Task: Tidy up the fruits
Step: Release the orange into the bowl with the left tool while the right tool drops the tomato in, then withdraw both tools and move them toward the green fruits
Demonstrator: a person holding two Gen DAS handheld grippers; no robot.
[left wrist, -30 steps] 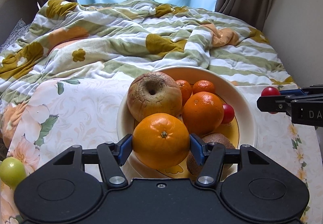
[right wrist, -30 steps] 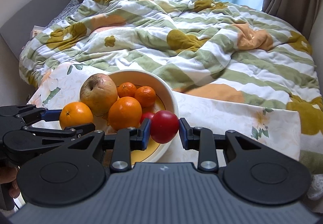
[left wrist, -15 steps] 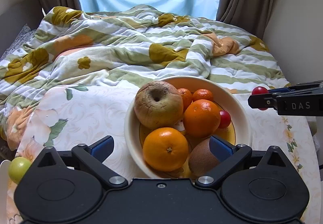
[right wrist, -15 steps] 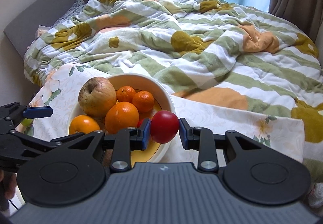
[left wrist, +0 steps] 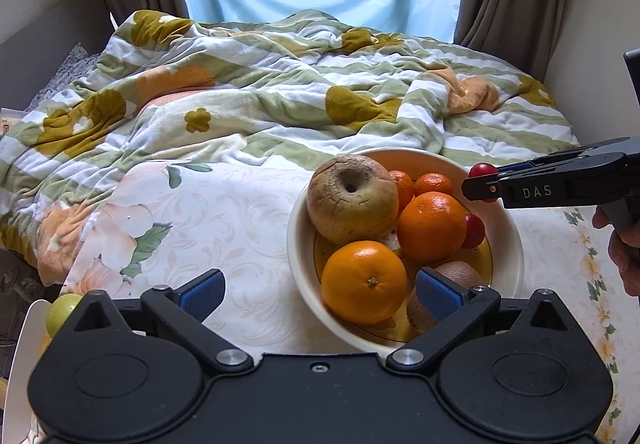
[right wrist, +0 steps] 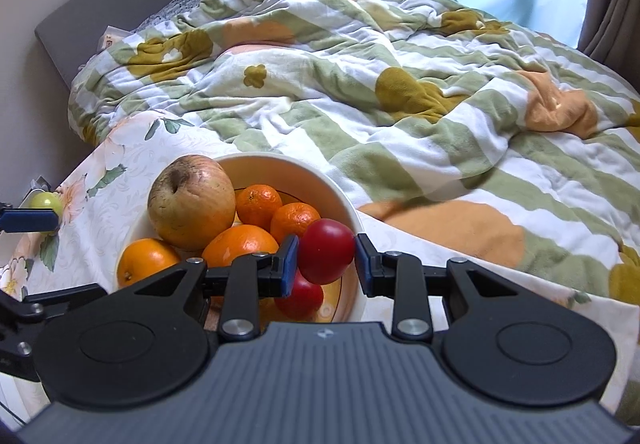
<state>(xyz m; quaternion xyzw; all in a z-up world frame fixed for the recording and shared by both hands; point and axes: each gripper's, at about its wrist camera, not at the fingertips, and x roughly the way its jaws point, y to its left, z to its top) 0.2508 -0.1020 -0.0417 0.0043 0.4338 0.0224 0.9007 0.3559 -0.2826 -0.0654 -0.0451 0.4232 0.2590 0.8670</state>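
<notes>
Red and glossy, a small tomato (right wrist: pixel 326 257) is clamped between the blue pads of the right gripper (right wrist: pixel 326 259) and is held just above the near right rim of the cream bowl (right wrist: pixel 304 172). Inside the bowl a wrinkled apple (right wrist: pixel 191 202), two large oranges (left wrist: pixel 364 281) and two small mandarins (right wrist: pixel 258 206) are piled, with a second red fruit (right wrist: pixel 300 298) and a brown kiwi (left wrist: pixel 456 276) lying at the bowl's near side. The left gripper (left wrist: pixel 318 290) is spread wide apart with nothing gripped; its right pad is seen in front of the kiwi, its left pad over the floral cloth (left wrist: pixel 224 212) left of the bowl. A green fruit (left wrist: pixel 62 312) is seen well left of the bowl, and a striped quilt (left wrist: pixel 280 92) is rumpled behind it.
</notes>
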